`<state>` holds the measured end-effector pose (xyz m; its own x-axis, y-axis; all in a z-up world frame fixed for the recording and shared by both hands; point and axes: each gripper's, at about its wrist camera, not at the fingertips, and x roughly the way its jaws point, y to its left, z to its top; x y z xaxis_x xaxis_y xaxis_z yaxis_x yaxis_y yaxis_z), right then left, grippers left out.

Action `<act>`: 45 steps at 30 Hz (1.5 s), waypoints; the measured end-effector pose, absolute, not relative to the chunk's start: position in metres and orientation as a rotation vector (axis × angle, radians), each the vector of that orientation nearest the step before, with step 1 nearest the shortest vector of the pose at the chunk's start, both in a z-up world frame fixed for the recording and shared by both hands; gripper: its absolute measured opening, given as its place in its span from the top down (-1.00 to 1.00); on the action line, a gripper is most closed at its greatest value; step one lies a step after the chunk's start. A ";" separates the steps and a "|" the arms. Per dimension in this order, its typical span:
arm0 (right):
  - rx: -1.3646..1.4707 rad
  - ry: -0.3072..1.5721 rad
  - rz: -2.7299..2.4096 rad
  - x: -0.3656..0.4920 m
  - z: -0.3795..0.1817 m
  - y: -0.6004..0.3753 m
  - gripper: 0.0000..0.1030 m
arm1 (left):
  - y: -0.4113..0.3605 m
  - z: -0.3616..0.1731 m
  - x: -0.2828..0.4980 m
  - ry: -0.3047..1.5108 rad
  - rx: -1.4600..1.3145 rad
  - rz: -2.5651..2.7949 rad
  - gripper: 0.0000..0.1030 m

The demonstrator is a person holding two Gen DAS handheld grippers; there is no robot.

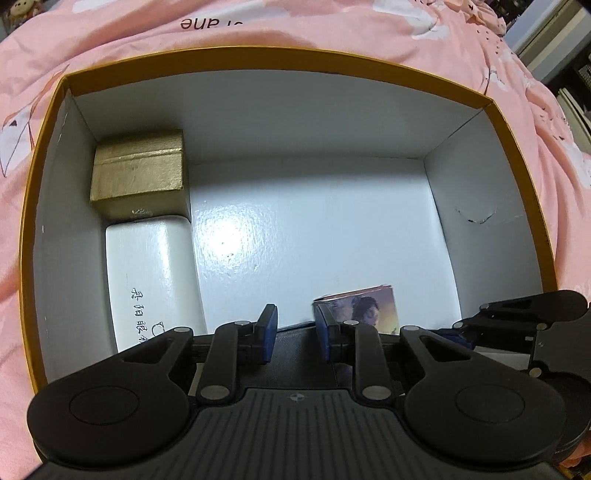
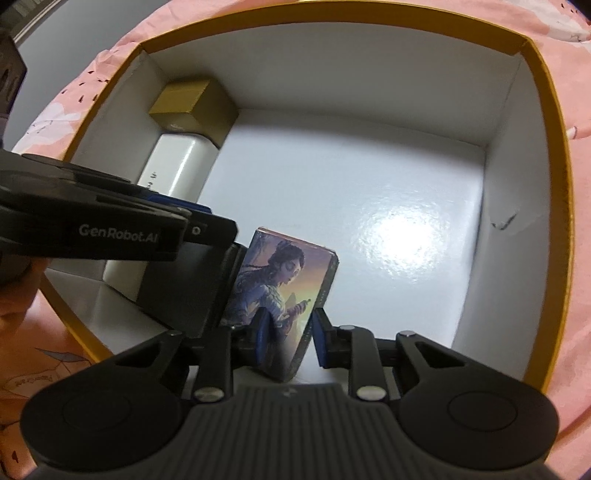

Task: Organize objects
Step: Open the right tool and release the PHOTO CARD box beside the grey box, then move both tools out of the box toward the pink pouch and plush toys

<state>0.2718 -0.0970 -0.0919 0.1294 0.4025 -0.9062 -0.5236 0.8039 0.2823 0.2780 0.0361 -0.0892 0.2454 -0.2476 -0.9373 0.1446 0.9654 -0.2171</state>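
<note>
Both grippers are down inside the big box [image 1: 236, 59] on the bed. The right gripper [image 2: 290, 330] has its fingers narrow, clamped on the picture box [image 2: 284, 291], standing upright near the front wall. The left gripper [image 1: 293, 332] fingers look closed on a dark box [image 2: 184, 291] just left of it. Gold box [image 1: 138, 170] and white case [image 1: 155, 273] sit off to the far left. Seems like the placing step; next move is probably letting go and lifting straight up.

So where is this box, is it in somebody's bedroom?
Probably a bedroom, yes. The big yellow-rimmed box sits on pink printed bedding, like a quilt on a bed, and a small plush doll shows in the far corner.
</note>
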 end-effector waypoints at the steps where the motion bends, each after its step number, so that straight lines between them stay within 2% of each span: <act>1: -0.113 1.272 0.677 0.271 -0.092 -0.097 0.52 | 0.036 -0.089 0.277 1.293 -0.094 -0.266 0.44; 9: -0.121 1.263 0.679 0.269 -0.091 -0.095 0.51 | 0.034 -0.087 0.276 1.267 -0.081 -0.254 0.43; 15: -0.155 1.207 0.669 0.263 -0.083 -0.095 0.37 | 0.037 -0.073 0.268 1.184 -0.100 -0.236 0.42; 18: -0.173 1.126 0.662 0.254 -0.068 -0.101 0.11 | 0.037 -0.048 0.253 1.078 -0.084 -0.240 0.42; 20: -0.172 1.053 0.666 0.245 -0.054 -0.108 -0.14 | 0.034 -0.032 0.240 1.012 -0.070 -0.240 0.42; 26: -0.157 0.855 0.671 0.209 -0.017 -0.132 -0.49 | 0.032 0.005 0.188 0.866 -0.087 -0.252 0.41; 31: -0.101 0.756 0.645 0.176 -0.003 -0.154 -0.49 | 0.030 0.015 0.140 0.816 -0.062 -0.217 0.40; 36: -0.126 0.706 0.686 0.136 0.000 -0.163 -0.46 | 0.029 0.002 0.103 0.888 -0.068 -0.234 0.40; 39: -0.150 0.728 0.751 0.115 -0.006 -0.160 -0.45 | 0.023 -0.014 0.086 0.962 -0.051 -0.246 0.40; 45: -0.202 0.901 0.821 0.088 -0.033 -0.149 -0.43 | 0.022 -0.045 0.063 1.108 -0.054 -0.194 0.40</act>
<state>0.0883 -0.1492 -0.0331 0.3464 0.5475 -0.7618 -0.7076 0.6856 0.1710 0.0632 0.0222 -0.0452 0.4312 -0.1823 -0.8837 0.1287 0.9818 -0.1397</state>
